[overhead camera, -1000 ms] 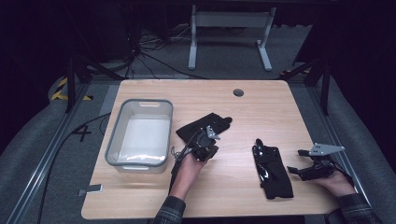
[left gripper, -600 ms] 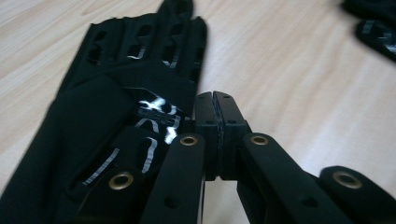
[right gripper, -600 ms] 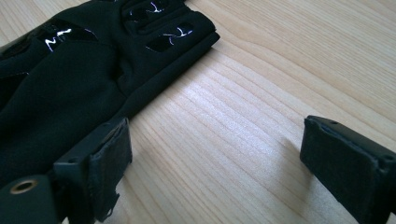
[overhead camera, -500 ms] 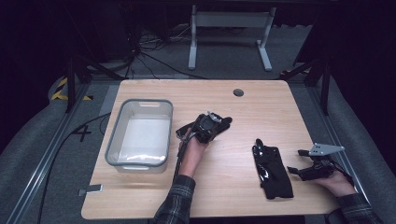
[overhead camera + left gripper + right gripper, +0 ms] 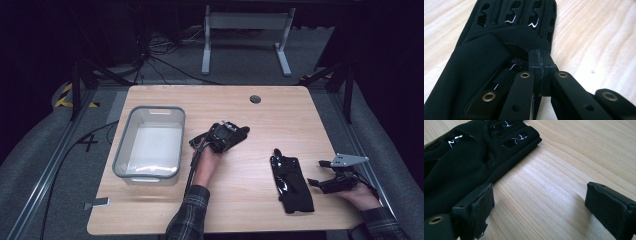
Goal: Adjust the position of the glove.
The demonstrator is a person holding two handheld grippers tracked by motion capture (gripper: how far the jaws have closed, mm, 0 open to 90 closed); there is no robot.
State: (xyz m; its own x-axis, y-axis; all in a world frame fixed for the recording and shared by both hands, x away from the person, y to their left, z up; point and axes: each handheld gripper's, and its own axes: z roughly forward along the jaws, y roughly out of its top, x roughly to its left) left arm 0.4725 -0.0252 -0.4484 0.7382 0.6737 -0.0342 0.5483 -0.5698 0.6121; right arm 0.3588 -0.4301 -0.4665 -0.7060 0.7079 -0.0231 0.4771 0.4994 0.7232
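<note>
Held in the person's left hand, the left gripper sits near the middle of the wooden table, its jaws brought fully together. In the left gripper view, the closed tips meet over a black glove, and a small fold of the fabric seems to be caught between them, though the pinch itself is hard to make out. Held in the other hand near the table's right edge, the right gripper has its jaws spread wide apart with nothing between them; bare wood shows in the gap in the right gripper view.

By size, the table comes first, a light wood top with a small round hole near its far edge. Next is the clear plastic bin with a grey rim, standing on the table's left side, just beside the left hand and apart from it. Then come the two gloves. The black glove under the left gripper lies flat at mid-table, to the right of the bin, with glossy cut-out patterns along its fingers. The second glove lies lengthwise on the right half of the table, well apart from the first and just left of the right gripper; in the right gripper view, its edge lies right beside the left-hand jaw.
</note>
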